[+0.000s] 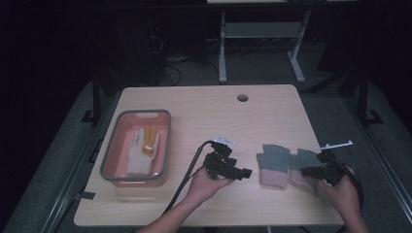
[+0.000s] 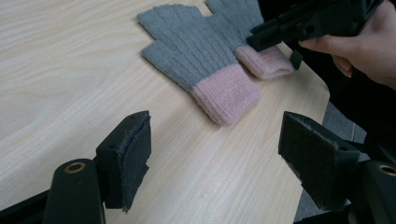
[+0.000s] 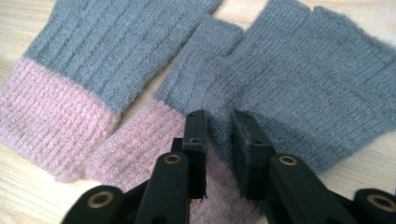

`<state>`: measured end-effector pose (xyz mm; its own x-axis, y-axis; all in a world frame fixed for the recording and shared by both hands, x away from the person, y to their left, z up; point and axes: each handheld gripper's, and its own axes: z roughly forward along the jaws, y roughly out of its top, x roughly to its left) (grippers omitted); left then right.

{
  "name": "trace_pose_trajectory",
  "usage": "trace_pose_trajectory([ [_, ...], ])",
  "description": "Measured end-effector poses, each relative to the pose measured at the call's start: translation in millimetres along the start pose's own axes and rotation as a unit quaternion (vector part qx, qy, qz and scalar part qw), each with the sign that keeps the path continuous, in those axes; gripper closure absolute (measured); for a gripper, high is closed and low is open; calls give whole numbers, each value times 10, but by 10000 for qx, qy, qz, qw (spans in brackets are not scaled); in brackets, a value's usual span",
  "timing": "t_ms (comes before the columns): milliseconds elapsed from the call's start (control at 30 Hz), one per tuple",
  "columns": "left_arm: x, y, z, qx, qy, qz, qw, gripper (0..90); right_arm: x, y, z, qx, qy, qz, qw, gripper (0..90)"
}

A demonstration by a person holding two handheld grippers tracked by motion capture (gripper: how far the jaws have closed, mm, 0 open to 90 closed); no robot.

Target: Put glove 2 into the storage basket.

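Observation:
Two grey knit gloves with pink cuffs lie side by side at the table's right front. The left glove (image 1: pixel 274 165) (image 2: pixel 201 60) (image 3: pixel 107 46) lies flat and untouched. My right gripper (image 1: pixel 305 171) (image 3: pixel 218 126) is shut on the right glove (image 1: pixel 303 160) (image 3: pixel 303 93), pinching a raised fold of grey knit just above its pink cuff. That gripper (image 2: pixel 256 39) also reaches over the right glove's cuff (image 2: pixel 266 63) in the left gripper view. My left gripper (image 1: pixel 248 172) (image 2: pixel 215 144) stands open with nothing between its pads, left of the gloves and pointing toward them.
A grey-rimmed pink bin (image 1: pixel 116 131) stands at the table's left, holding a white glove with yellow markings (image 1: pixel 141 150). A cable hole (image 1: pixel 242 97) sits near the far edge. Bare wood table (image 1: pixel 204 116) stretches between the bin and the gloves.

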<state>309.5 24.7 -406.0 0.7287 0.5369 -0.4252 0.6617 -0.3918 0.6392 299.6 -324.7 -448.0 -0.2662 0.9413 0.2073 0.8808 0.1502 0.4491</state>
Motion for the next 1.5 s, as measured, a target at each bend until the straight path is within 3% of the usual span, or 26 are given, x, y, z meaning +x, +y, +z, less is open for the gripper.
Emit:
trace_pose_trajectory([
  [300, 13, 25, 57, -5, -66, -56, 10000, 256, -52, -14, -15, -71, 202, 128, 9997, 823],
  [533, -6, 35, 73, -36, -135, -63, 9999, 256, -36, -11, -65, -80, 206, 26, 9998, 831],
  [833, 5, 37, 52, -12, -42, -75, 10000, 256, 34, 51, -236, -282, 211, -107, 9993, 832],
  [1067, 15, 41, 33, -23, -21, -87, 10000, 256, 190, 155, -365, -500, 407, -122, 9978, 831],
  [1233, 14, 40, 11, -45, -22, -95, 9999, 256, 374, 245, -301, -500, 487, -345, 9970, 831],
  [1500, 56, 33, -39, -56, -62, -155, 9998, 256, 605, 347, -137, -395, 613, -444, 9964, 831],
])
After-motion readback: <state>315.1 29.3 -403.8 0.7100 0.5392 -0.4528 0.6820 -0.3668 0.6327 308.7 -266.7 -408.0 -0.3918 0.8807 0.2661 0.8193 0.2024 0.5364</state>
